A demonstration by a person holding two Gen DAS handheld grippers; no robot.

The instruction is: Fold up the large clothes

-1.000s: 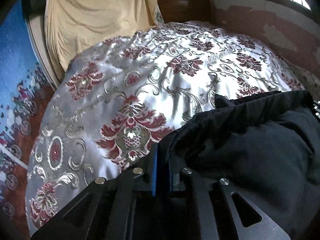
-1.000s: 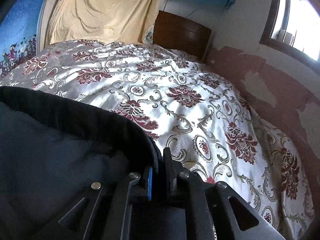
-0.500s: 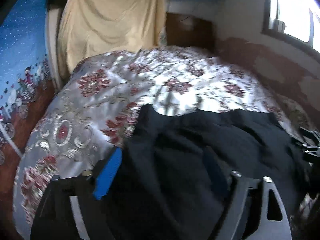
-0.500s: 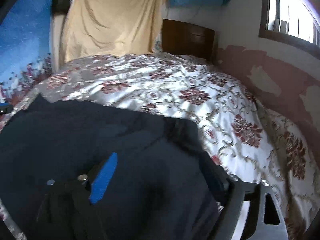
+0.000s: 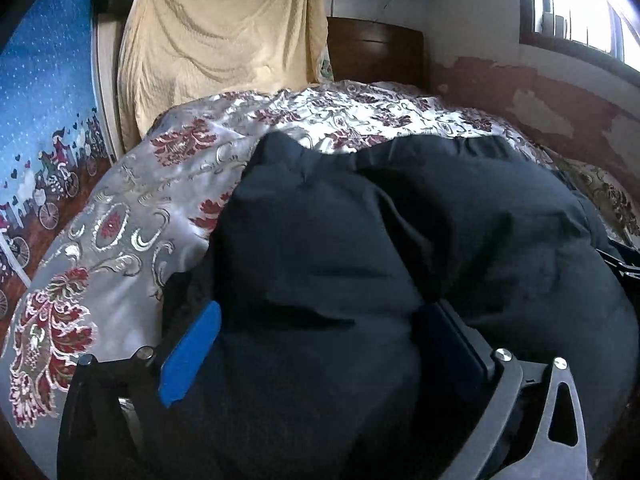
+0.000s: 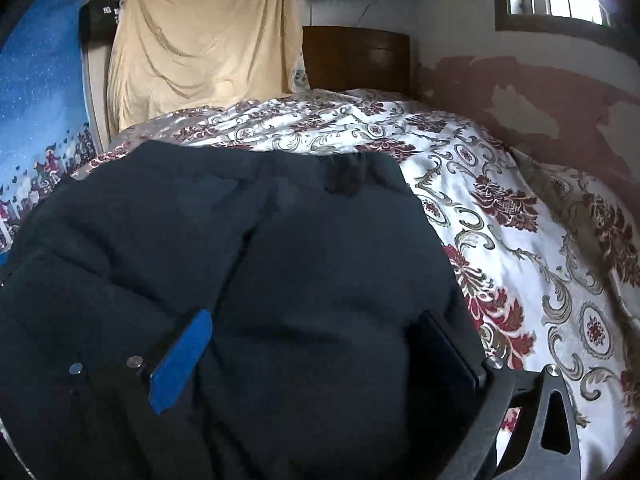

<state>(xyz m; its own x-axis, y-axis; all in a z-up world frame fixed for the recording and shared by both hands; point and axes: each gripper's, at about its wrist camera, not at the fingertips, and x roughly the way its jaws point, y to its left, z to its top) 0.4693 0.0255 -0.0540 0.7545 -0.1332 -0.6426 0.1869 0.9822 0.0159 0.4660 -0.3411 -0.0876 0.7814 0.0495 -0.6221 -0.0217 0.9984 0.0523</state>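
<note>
1. Lying spread over the near half of the bed, the dark garment (image 5: 400,248) fills the lower middle of both wrist views, bulging in soft folds, its far edge reaching toward twelve o'clock across the floral bedspread (image 5: 132,220).
2. The left gripper (image 5: 320,344) has its jaws opening, spread wide; the blue finger pad (image 5: 192,356) shows at about seven o'clock and the dark finger (image 5: 460,340) at about five o'clock.
3. Garment cloth lies between these fingers, yet neither pad presses on it, so the left gripper has let go.
4. The right gripper (image 6: 316,348) likewise has its jaws opening, its blue pad (image 6: 182,360) at seven o'clock and its dark finger (image 6: 448,348) at five o'clock.
5. Dark cloth sits between that pair too, loose and unpinched; the right gripper is released.
6. In the right wrist view the garment (image 6: 280,260) covers the picture from nine to six o'clock, with the bedspread (image 6: 520,220) bare at three o'clock.
7. In the left wrist view the bedspread lies bare at nine o'clock, beside the garment's left edge.
8. Beyond the bed, at eleven o'clock, a yellow cloth (image 5: 224,40) hangs; a wooden headboard (image 5: 376,56) stands at twelve o'clock, and a window (image 5: 580,4) shines at one o'clock.
9. A blue patterned hanging (image 5: 44,128) fills the left side at ten o'clock.
</note>
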